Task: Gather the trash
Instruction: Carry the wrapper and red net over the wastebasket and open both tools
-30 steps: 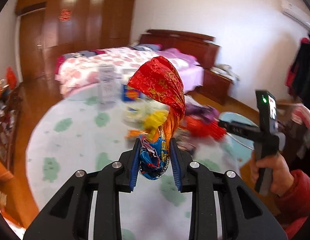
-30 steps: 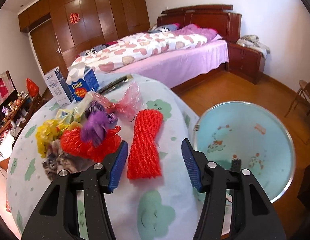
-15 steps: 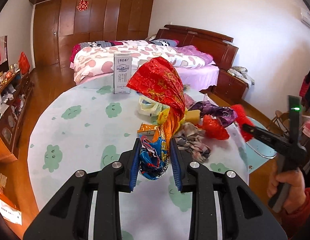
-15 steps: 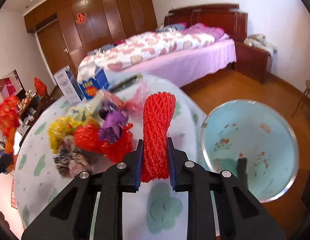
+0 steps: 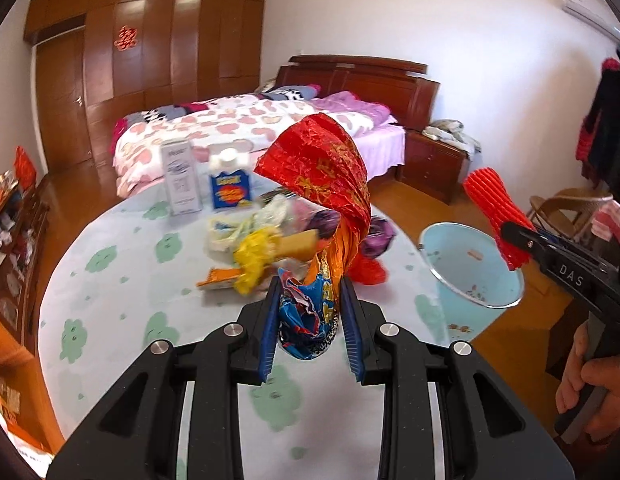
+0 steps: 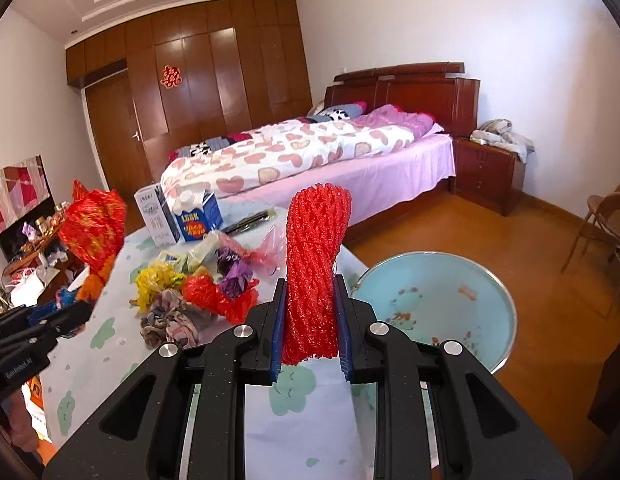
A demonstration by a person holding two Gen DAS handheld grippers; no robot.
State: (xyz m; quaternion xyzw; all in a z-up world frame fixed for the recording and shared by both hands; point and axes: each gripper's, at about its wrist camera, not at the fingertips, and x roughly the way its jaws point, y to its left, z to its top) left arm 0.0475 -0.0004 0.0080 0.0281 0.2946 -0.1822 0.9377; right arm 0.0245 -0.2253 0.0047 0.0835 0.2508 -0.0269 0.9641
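The bed [image 6: 310, 152] with a heart-print cover stood at the back of the room, before the wooden wardrobe wall [image 6: 198, 80]. A round tabletop [image 5: 122, 280] under a pale cloth with green blots filled the foreground. Just beside its right edge stood a light blue bin [image 6: 442, 312], open at the top (a few scraps lay at the bottom).

Near the far side of the tabletop stood two cartons, a white one [image 5: 181, 176] and a blue one [image 5: 230, 186], side by side. In front of them lay a loose heap of trash [image 6: 198, 292]: yellow, purple and red wrappers and a crumpled grey rag.

The left tool [image 5: 312, 328] was clenched on a crumpled foil bag [image 5: 322, 184], red at the top, blue at the bottom, held upright clear of the tabletop. The right tool [image 6: 310, 340] was clamped on a red mesh bundle [image 6: 316, 264], also upright, raised above the edge of the tabletop next to the bin. A hand [image 5: 594, 384] gripped the right tool's handle.
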